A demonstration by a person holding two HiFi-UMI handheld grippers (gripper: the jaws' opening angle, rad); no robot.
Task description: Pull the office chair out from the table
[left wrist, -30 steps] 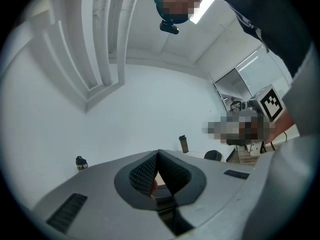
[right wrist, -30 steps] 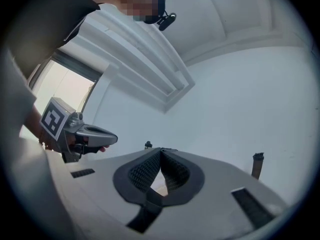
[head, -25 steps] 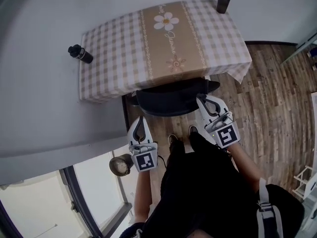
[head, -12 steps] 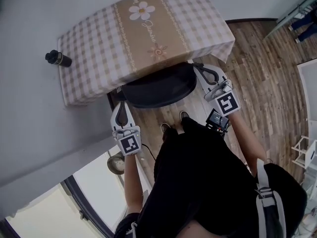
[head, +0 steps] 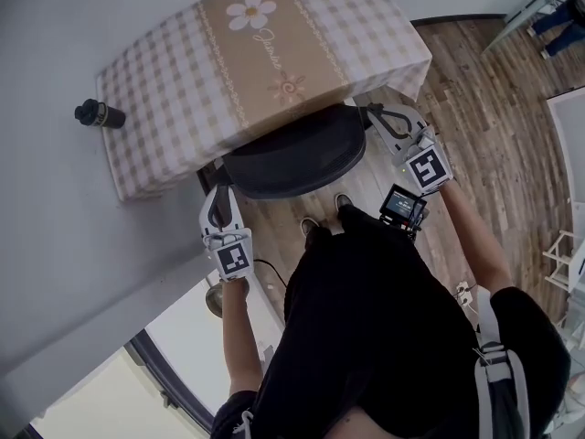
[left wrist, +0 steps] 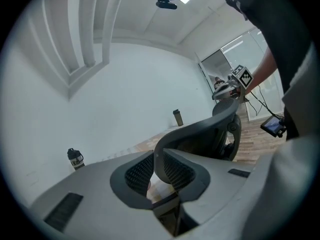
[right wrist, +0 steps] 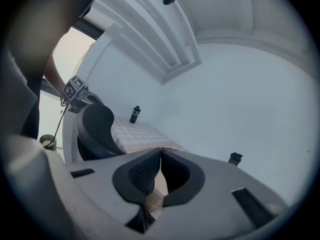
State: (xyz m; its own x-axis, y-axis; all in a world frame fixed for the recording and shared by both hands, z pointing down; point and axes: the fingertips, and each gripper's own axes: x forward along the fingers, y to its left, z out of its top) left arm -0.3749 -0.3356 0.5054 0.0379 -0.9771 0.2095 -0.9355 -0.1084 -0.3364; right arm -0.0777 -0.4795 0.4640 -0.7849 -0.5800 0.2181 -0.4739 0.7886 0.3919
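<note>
The black office chair (head: 292, 158) stands tucked against the table (head: 164, 71) with the checked cloth, and only its curved backrest shows. My left gripper (head: 220, 195) is at the backrest's left end. Its jaws have just been opening to a narrow gap, and in the left gripper view (left wrist: 159, 156) the backrest's rim (left wrist: 200, 129) runs into that gap; I see no pad pressing it. My right gripper (head: 374, 113) is beside the backrest's right end, shut, its pads meeting with nothing between them (right wrist: 160, 151).
A black bottle (head: 99, 114) stands at the table's left edge, and a second bottle (left wrist: 178, 117) at its far side. The person's feet (head: 324, 219) are on the wooden floor just behind the chair. A white wall runs along the left. A round pot (head: 216, 300) sits by it.
Both grippers have come lower and closer to the two ends of the backrest. The left jaws have parted a little. The chair has stayed at the table.
</note>
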